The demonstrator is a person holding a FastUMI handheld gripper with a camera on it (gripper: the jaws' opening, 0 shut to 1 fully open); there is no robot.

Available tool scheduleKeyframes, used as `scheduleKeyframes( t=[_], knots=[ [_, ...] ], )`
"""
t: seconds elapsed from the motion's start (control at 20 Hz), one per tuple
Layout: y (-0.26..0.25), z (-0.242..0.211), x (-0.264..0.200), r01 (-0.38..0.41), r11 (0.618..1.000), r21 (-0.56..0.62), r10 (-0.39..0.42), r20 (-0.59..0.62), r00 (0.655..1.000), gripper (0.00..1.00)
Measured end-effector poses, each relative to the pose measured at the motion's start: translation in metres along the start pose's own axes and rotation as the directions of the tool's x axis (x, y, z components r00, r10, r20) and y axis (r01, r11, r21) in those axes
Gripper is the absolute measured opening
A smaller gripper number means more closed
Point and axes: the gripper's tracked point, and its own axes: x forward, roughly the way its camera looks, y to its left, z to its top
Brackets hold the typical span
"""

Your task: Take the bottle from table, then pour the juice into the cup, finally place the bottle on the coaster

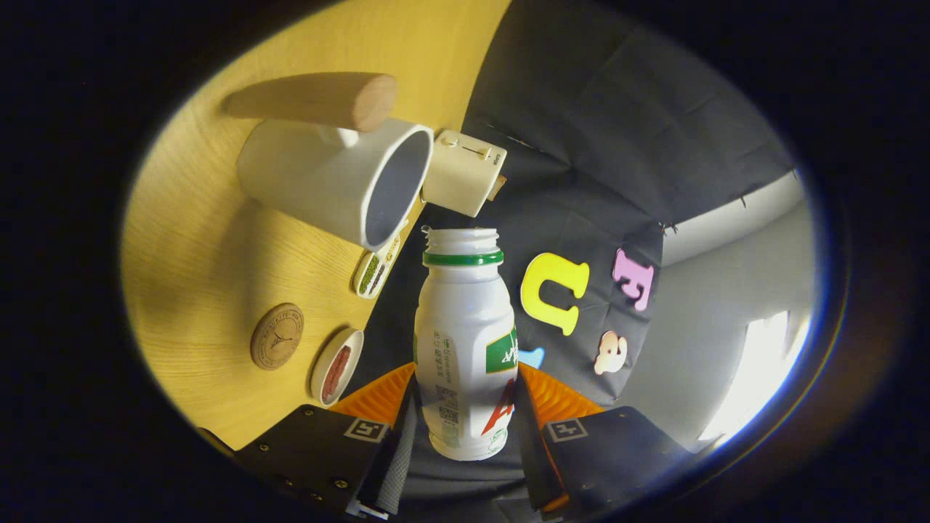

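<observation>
Between the fingers of the gripper [465, 428] sits the bottle [465, 341], both fingers pressed against its sides, so the jaws are clamped on it. It is white with a green neck ring, and its mouth is open, with no cap on. The whole scene appears rolled sideways (the table [196, 240] stands almost on edge beside the bottle). Just beyond the bottle's mouth and a little to one side is the cup [338, 181], white, its open mouth turned toward the bottle; the two are near but apart. A wooden handle [312, 98] juts out past the cup's far side. Next to the cup's rim stands a small cream toaster [463, 173] at the table's edge. On the table nearer the fingers lies the round brown coaster [277, 336], bare, well apart from the bottle. Two small dishes [336, 367] with dark contents rest along the table's edge, one beside the coaster and one under the cup's rim.
</observation>
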Motion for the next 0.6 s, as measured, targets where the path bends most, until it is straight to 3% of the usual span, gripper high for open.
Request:
scheduleKeyframes(
  t=[0.15, 0.3, 0.45, 0.6],
  knots=[
    [0.002, -0.005, 0.004, -0.040, 0.985, 0.170, 0.044, -0.019, 0.999, 0.64],
    [0.005, -0.009, 0.005, -0.074, 0.938, 0.340, 0.086, -0.020, 0.996, 0.64],
    [0.005, -0.015, 0.004, -0.088, 0.865, 0.495, 0.113, -0.021, 0.993, 0.64],
    [0.009, -0.018, 0.005, -0.111, 0.742, 0.661, 0.149, -0.001, 0.989, 0.64]
  ],
)
